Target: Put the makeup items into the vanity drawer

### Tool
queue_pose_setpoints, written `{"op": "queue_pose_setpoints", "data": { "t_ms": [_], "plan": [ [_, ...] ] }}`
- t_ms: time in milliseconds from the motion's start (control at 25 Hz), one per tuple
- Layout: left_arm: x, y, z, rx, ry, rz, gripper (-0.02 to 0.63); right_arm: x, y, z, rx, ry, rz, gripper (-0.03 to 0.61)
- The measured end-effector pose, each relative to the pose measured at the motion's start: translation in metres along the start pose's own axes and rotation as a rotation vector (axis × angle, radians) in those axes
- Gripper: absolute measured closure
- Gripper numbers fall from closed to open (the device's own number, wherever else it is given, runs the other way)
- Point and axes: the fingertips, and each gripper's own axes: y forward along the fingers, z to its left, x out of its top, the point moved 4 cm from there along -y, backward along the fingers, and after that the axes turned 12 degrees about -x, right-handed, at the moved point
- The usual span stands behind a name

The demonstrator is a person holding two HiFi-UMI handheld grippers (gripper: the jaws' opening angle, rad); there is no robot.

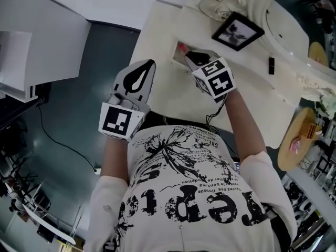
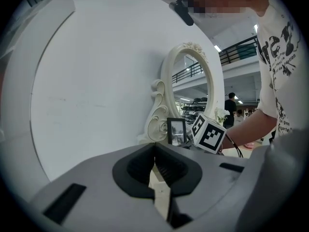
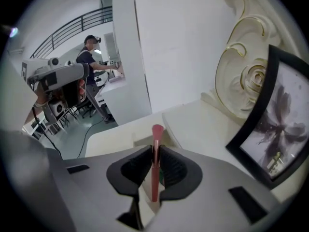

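One broad cream worktop (image 1: 173,101) carries everything, with the oval mirror (image 1: 296,25) standing along its far edge and a black picture frame (image 1: 237,31) leaning just in front of the mirror's carved base. The drawer (image 1: 177,50) shows as a small rectangular opening toward the worktop's left edge.

The right claw (image 3: 155,151) hangs just beside that opening, tilted downward. It is clamped on a slim pink-red stick (image 3: 154,173) whose flared tip pokes out past the fingertips toward the opening. The left claw (image 2: 154,161) has its jaws together with nothing between them. It hovers off the worktop's near-left corner, apart from the drawer. A small dark lipstick (image 1: 271,64) lies near the far edge by the mirror, well apart from both claws and not yet collected.

The step in hand looks like setting the stick into the drawer. To do it well:
- Bring the protruding tip squarely over the opening before going lower, because the opening is narrow.
- Tilt the stick so it runs along the drawer's length, not across its wall.
- Part the jaws only once the stick is low inside, since a thin rod let go from above may bounce out or roll off the edge.
- Keep the left claw clear of the path.
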Motion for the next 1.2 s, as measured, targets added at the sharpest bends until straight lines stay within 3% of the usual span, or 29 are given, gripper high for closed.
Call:
{"op": "queue_pose_setpoints", "data": {
  "t_ms": [40,80,120,160,360,680,1200],
  "plan": [
    [0.000,0.002,0.001,-0.002,-0.003,-0.004,0.600,-0.001,0.001,-0.001,0.005,0.019,0.002,0.509],
    [0.002,0.005,0.001,-0.005,-0.009,-0.022,0.600,-0.002,0.003,0.000,0.017,0.044,0.003,0.460],
    [0.005,0.007,0.001,-0.008,-0.015,-0.045,0.600,-0.002,0.003,0.001,0.035,0.072,0.005,0.358],
    [0.007,0.009,0.001,-0.013,-0.019,-0.061,0.600,-0.003,0.003,0.003,0.052,0.100,0.007,0.306],
    [0.003,0.013,-0.003,-0.071,0.008,0.001,0.600,-0.006,-0.010,0.002,0.032,0.144,-0.005,0.299],
    [0.012,0.041,-0.021,-0.195,0.042,-0.003,0.600,-0.034,-0.042,-0.022,-0.094,0.212,-0.006,0.298],
    [0.010,0.132,-0.115,-0.490,0.089,0.037,0.600,-0.171,-0.117,-0.077,-0.321,0.399,0.120,0.325]
  ]
}}
